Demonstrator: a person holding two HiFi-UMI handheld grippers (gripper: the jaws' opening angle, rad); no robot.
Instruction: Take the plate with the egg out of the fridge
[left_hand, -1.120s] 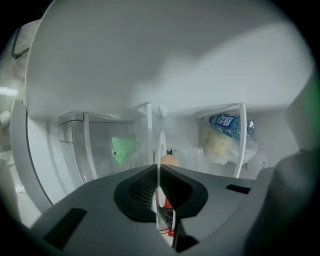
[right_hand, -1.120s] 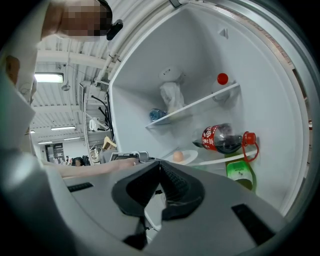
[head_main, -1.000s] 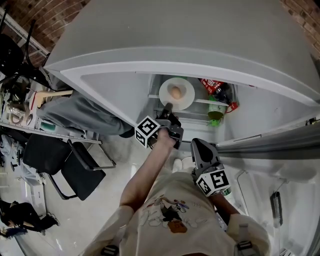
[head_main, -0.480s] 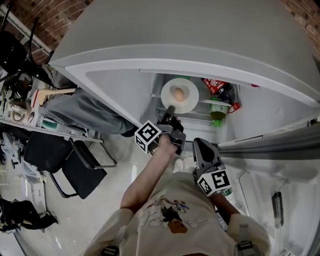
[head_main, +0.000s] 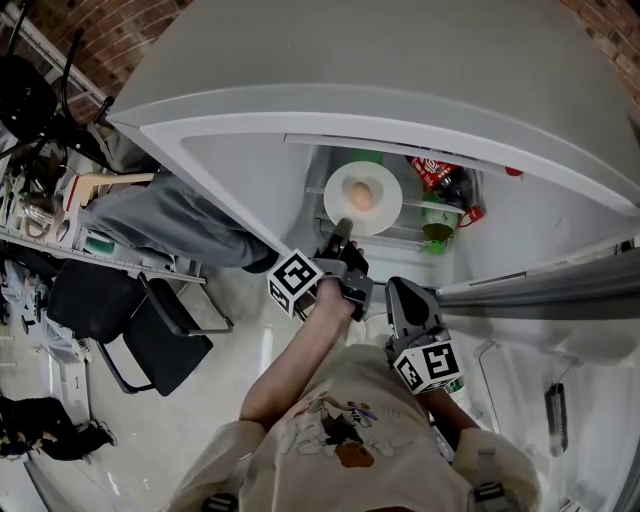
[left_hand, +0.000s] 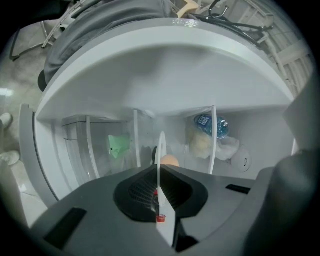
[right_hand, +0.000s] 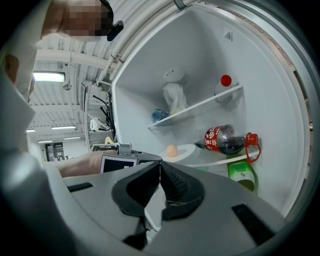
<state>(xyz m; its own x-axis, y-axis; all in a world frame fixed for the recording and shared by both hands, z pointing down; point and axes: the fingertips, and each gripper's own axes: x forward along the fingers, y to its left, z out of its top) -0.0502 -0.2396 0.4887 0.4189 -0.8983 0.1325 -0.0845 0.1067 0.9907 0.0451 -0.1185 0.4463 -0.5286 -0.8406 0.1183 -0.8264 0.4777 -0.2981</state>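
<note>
nearest me in the head view, the right gripper (head_main: 401, 291) hangs low at about five o'clock of the left one. its own view shows its ribbed black pads clenched together on nothing (right_hand: 159, 170), with its marker cube sitting by my chest.

the left gripper (head_main: 341, 229) reaches forward on a bare forearm into the open fridge (head_main: 400, 60). its jaws are clamped on the near rim of the plate (head_main: 340, 190). in the left gripper view the plate shows edge-on, a thin, smooth white sliver (left_hand: 161, 145) standing between the two dark, grooved pads.

the plate is round, flat and glossy white. it sits inside the fridge at the height of the lower wire-edged shelf (right_hand: 227, 161), and i cannot tell whether it rests there or is lifted clear. the egg (head_main: 363, 196) lies near its centre, a small matte tan oval.

at three o'clock of the plate, a dark cola bottle (head_main: 440, 178) with a red label lies on its side. a green bottle (head_main: 434, 222) stands just below it.

farther back, the right gripper view shows a thin white upper shelf (right_hand: 200, 107) carrying a crumpled pale bag (right_hand: 174, 97), a clear water bottle (right_hand: 159, 115) and a red cap (right_hand: 226, 80).
</note>
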